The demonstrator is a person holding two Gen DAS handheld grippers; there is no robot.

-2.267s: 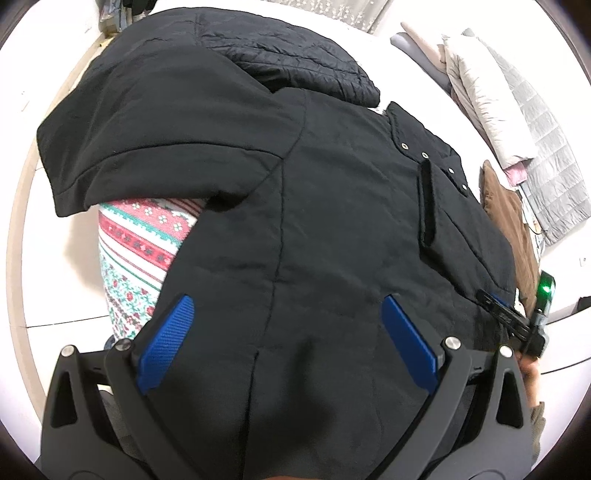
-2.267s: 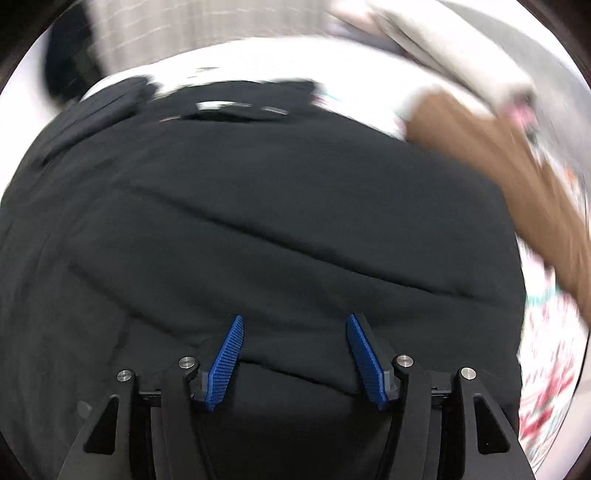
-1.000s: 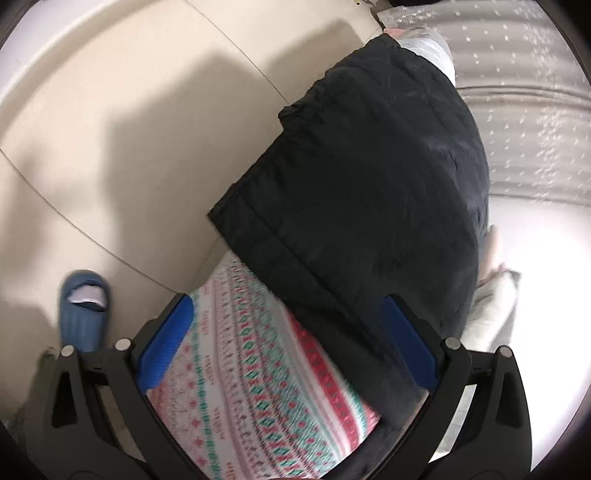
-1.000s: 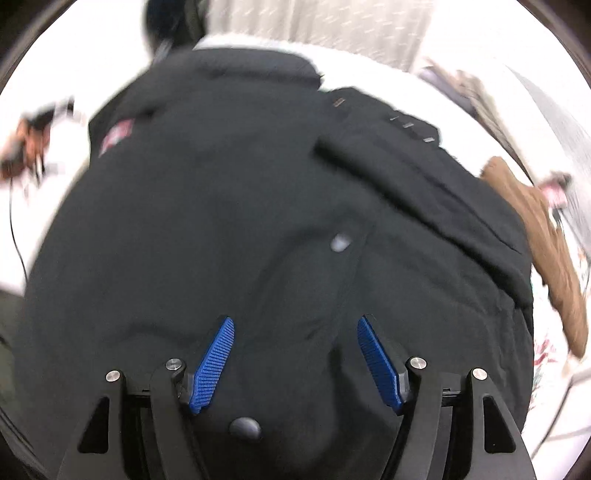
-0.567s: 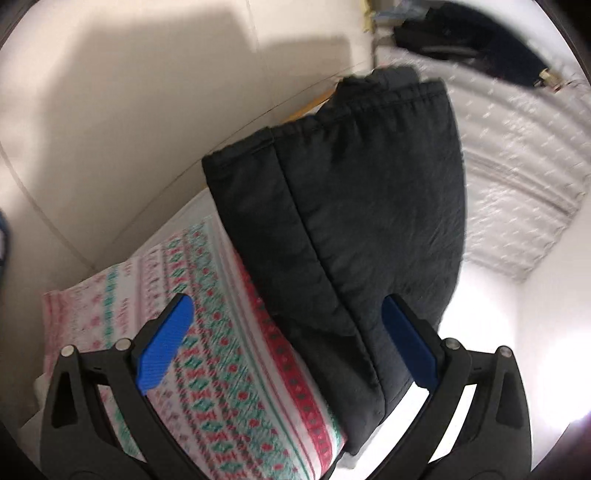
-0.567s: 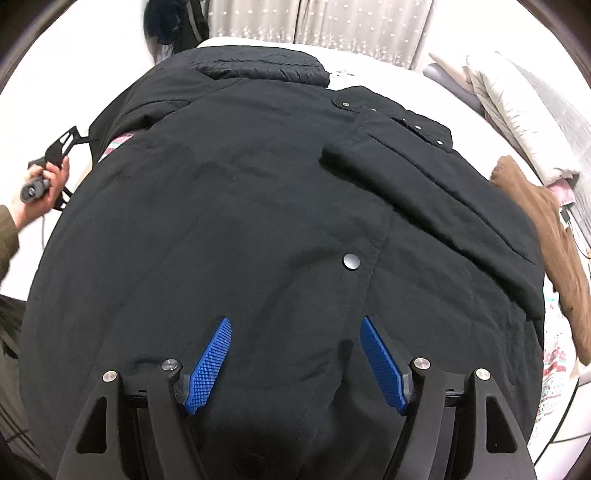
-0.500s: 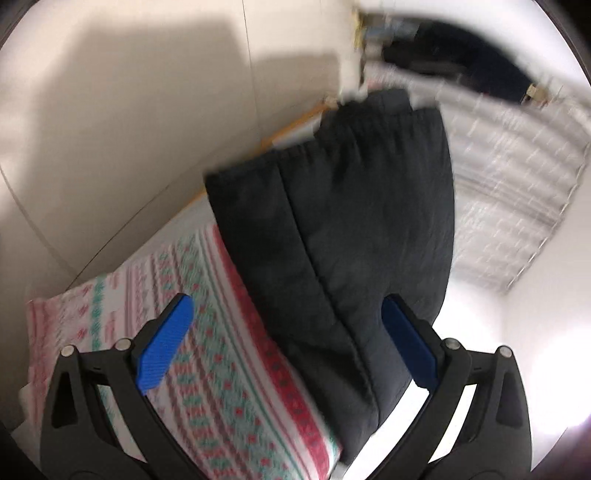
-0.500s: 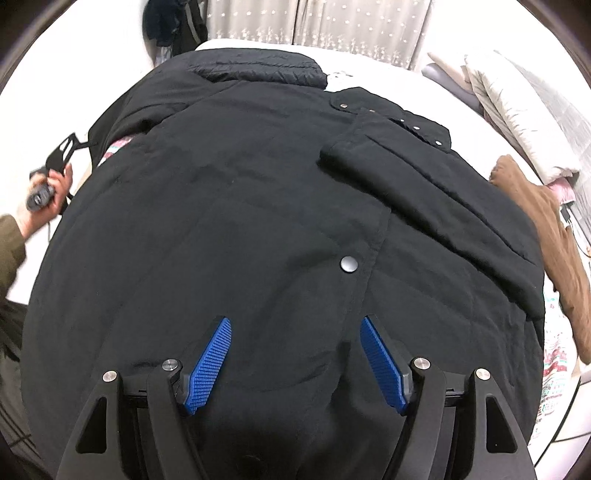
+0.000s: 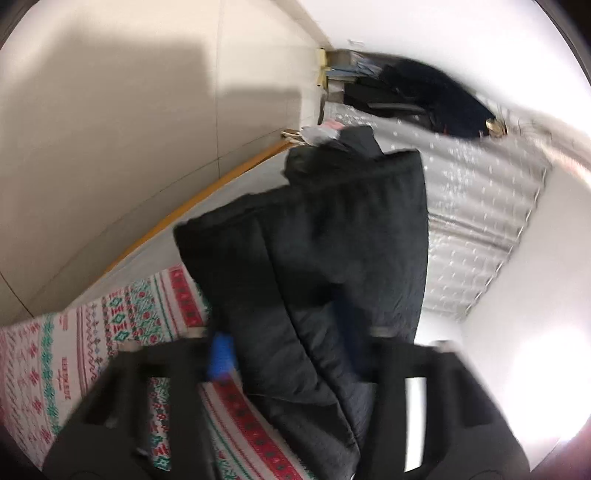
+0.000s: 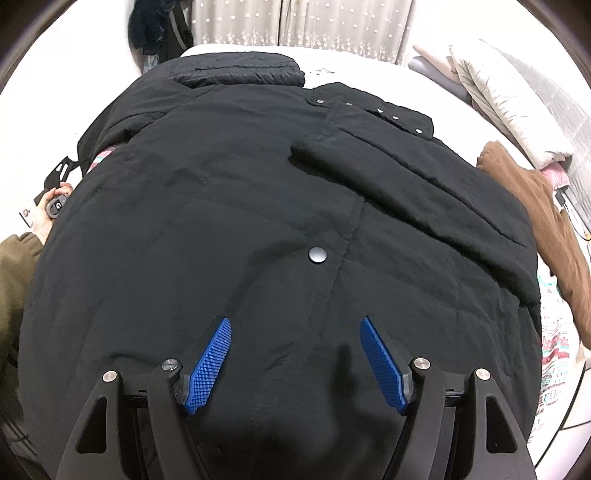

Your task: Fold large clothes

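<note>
A large black padded coat (image 10: 258,206) lies spread over the bed, front up, with one sleeve (image 10: 406,192) folded across its chest. My right gripper (image 10: 295,365) hovers open and empty just above the coat's lower front. In the blurred left wrist view, the coat's other sleeve (image 9: 332,266) hangs over the patterned bedsheet (image 9: 110,332) at the bed's edge. My left gripper (image 9: 288,350) has closed its blue pads on this sleeve's lower part. The left gripper (image 10: 55,192) also shows in the right wrist view at the coat's left edge.
A brown garment (image 10: 535,206) and pale folded bedding (image 10: 509,92) lie on the bed's right side. Curtains (image 10: 303,22) hang behind the bed. Dark clothes (image 10: 159,26) hang at the back left. The tiled floor (image 9: 110,110) lies beside the bed's wooden edge (image 9: 207,199).
My left gripper swung from the coat's body to the hanging sleeve at the bed's edge, and its jaws closed on it. My right gripper stayed open over the coat's lower front.
</note>
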